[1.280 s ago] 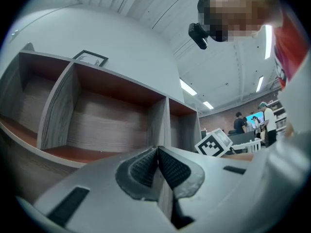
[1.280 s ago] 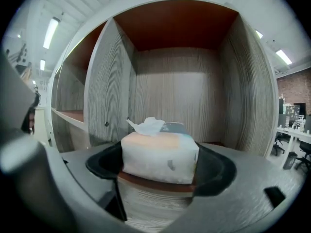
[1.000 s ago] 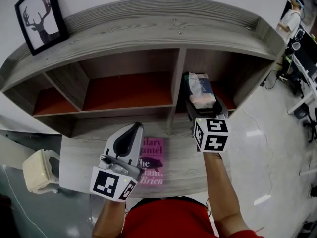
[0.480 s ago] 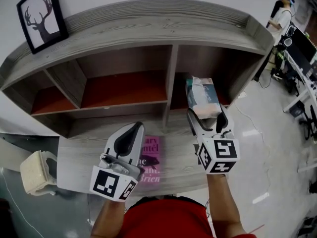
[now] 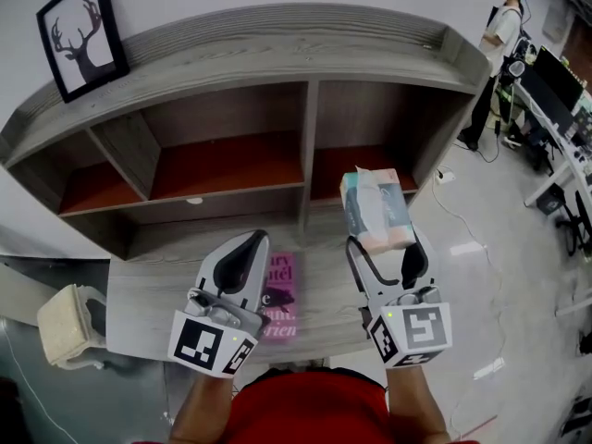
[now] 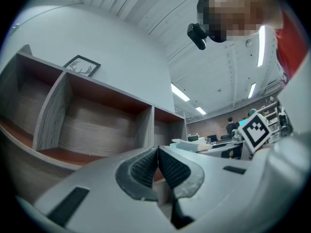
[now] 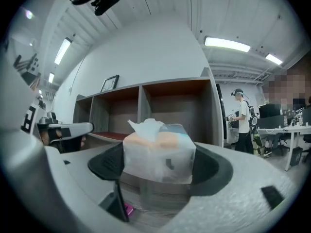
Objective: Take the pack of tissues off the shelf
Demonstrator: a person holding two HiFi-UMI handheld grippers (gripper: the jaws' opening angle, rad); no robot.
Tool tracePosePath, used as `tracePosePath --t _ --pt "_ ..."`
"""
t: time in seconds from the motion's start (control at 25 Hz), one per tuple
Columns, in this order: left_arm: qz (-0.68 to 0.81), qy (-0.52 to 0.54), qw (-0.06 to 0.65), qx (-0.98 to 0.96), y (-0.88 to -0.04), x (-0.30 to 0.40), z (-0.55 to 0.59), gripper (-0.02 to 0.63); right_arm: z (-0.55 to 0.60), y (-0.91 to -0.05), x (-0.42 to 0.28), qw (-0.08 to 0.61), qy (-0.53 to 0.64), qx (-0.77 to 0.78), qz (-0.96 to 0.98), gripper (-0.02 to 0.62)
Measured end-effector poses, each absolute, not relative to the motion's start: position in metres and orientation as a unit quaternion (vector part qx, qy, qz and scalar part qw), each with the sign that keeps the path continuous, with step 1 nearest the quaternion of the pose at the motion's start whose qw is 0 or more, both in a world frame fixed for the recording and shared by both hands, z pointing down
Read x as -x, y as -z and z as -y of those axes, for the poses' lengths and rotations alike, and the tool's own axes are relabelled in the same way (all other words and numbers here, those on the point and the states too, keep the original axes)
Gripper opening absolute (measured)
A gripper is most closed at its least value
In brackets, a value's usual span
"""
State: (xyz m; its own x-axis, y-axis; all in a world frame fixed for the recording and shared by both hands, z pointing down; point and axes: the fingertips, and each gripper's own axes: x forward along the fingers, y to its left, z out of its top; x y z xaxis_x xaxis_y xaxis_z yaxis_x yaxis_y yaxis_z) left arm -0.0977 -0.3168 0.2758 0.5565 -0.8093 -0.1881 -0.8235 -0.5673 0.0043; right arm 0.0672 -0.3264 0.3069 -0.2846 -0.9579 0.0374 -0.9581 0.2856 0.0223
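Note:
The pack of tissues [image 5: 376,210], teal and peach in clear wrap with a white tissue sticking out, is clamped between the jaws of my right gripper [image 5: 387,259]. It hangs in front of the grey shelf [image 5: 305,128], outside the right-hand compartment and above the desk. In the right gripper view the pack [image 7: 159,153] fills the gap between both dark pads. My left gripper [image 5: 239,261] hovers over the desk at lower left, jaws pressed together with nothing between them; in its own view the left gripper [image 6: 158,163] shows its ribbed pads touching.
A pink book [image 5: 278,294] lies on the desk [image 5: 148,280] between the grippers. A framed deer picture [image 5: 79,33] stands on the shelf's top left. A cream holder [image 5: 67,323] sits at the desk's left end. A person [image 5: 495,58] stands by desks at far right.
My right gripper has drawn back toward me with the tissue pack, out of the right compartment to above the desk. The left gripper has stayed put.

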Motion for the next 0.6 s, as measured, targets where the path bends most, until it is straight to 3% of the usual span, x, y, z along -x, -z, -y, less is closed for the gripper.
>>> tracePosePath --t 0.6 --pt "-0.453 -0.086 0.04 0.886 -0.274 0.091 0.308 0.009 0.309 -0.303 -0.068 0.024 0.011 -0.603 0.797 0.382"
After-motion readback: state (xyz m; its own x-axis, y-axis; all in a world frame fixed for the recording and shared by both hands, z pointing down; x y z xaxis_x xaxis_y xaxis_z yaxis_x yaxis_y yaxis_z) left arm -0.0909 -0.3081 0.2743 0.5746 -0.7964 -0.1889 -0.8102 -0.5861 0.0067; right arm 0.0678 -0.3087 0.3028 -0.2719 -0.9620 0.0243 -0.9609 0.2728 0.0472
